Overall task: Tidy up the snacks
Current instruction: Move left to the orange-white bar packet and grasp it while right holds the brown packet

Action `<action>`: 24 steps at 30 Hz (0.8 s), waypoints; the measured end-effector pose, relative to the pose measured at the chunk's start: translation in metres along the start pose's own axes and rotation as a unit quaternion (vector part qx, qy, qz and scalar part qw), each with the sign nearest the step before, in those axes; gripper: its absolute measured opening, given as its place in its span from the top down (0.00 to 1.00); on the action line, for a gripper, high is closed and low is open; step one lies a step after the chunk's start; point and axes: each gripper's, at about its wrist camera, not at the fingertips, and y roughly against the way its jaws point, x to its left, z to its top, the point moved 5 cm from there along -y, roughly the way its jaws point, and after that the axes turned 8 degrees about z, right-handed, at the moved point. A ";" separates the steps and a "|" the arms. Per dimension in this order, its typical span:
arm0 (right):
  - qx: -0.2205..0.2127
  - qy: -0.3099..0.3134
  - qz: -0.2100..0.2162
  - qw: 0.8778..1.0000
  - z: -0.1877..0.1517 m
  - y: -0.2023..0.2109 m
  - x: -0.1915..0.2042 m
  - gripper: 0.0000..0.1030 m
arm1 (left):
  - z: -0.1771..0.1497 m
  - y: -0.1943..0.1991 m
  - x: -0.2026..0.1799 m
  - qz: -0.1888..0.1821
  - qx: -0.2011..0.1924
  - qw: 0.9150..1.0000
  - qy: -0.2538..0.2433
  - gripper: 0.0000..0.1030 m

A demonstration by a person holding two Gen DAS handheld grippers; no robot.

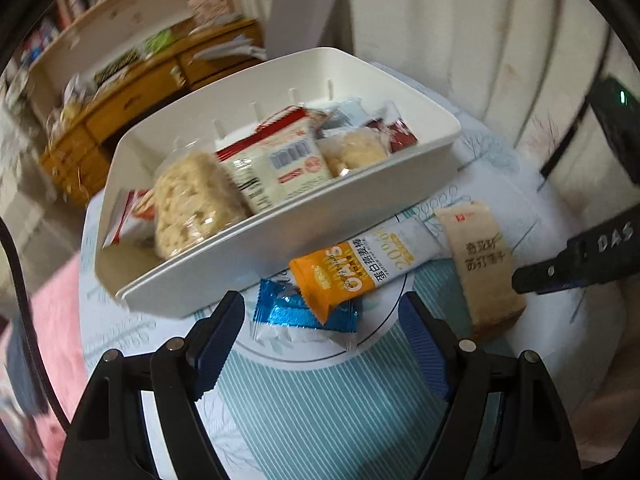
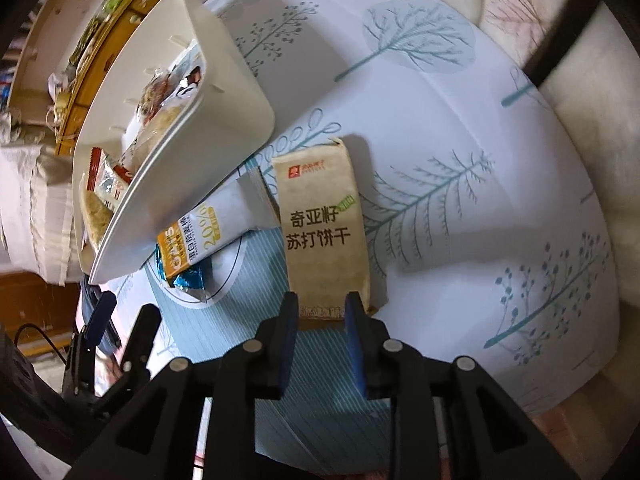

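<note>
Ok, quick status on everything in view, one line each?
White bin: upright on the table, partly filled with snack packs.
Oat bar: outside the bin, lying across the blue packet.
Blue packet: flat on the table, ahead of the left gripper, jaws open.
Brown cracker pack: flat on the table, outside the bin.
Right gripper: jaws slightly open at the cracker pack's near end.

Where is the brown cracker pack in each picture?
Left wrist view: the brown cracker pack lies at right, on the tablecloth.
Right wrist view: brown cracker pack sits mid-frame, just ahead of the fingertips.
Shared landmark: the white bin of snacks, beside it.
</note>
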 end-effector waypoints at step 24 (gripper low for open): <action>-0.039 0.045 -0.020 0.998 -0.014 -0.031 -0.006 0.33 | 0.003 -0.051 -0.051 0.082 -0.065 0.971 -0.214 0.32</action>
